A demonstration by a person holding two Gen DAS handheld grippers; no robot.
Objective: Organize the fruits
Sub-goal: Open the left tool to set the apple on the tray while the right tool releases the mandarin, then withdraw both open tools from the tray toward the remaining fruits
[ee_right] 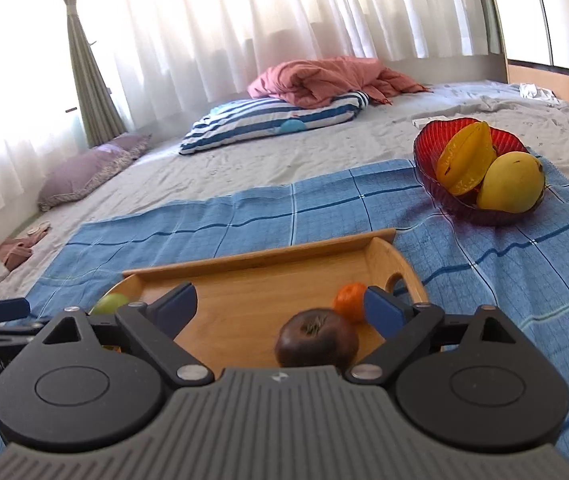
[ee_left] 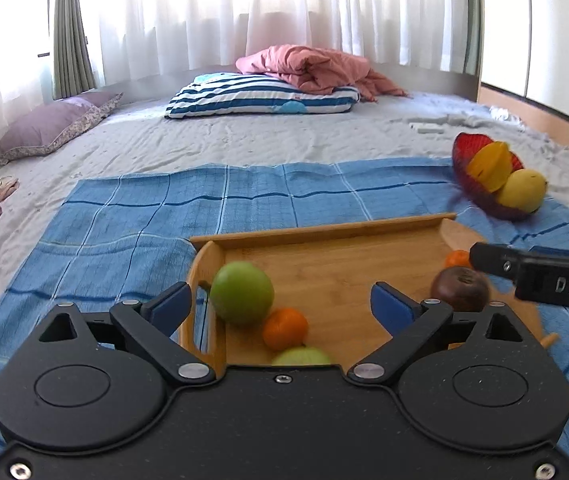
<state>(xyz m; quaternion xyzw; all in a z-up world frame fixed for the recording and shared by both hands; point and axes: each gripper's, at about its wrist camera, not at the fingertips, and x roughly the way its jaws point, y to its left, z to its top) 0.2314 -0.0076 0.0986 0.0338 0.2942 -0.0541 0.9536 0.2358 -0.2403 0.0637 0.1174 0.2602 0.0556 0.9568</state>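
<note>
A wooden tray (ee_left: pixel 324 236) (ee_right: pixel 252 268) lies on a blue checked cloth (ee_left: pixel 132 216) (ee_right: pixel 484 264). In the left wrist view it holds a green apple (ee_left: pixel 241 298), an orange (ee_left: pixel 285 329), a second green fruit (ee_left: pixel 301 357), a dark brown fruit (ee_left: pixel 460 289) and another orange (ee_left: pixel 457 259). My left gripper (ee_left: pixel 280 306) is open above the tray's left part, with the green apple between its fingers' span. My right gripper (ee_right: pixel 280 308) is open over the dark brown fruit (ee_right: pixel 316 343), beside an orange (ee_right: pixel 349 301). A red bowl (ee_left: pixel 469 168) (ee_right: pixel 430 148) holds a starfruit (ee_right: pixel 464 160) and a mango (ee_right: pixel 510 182).
The cloth lies on a grey bed sheet (ee_left: pixel 244 140). A striped pillow (ee_left: pixel 260 98), a pink blanket (ee_left: pixel 316 66) and a purple cushion (ee_left: pixel 52 124) lie farther back. White curtains (ee_left: pixel 284 8) hang behind. The right gripper's body (ee_left: pixel 540 276) shows at the right of the left wrist view.
</note>
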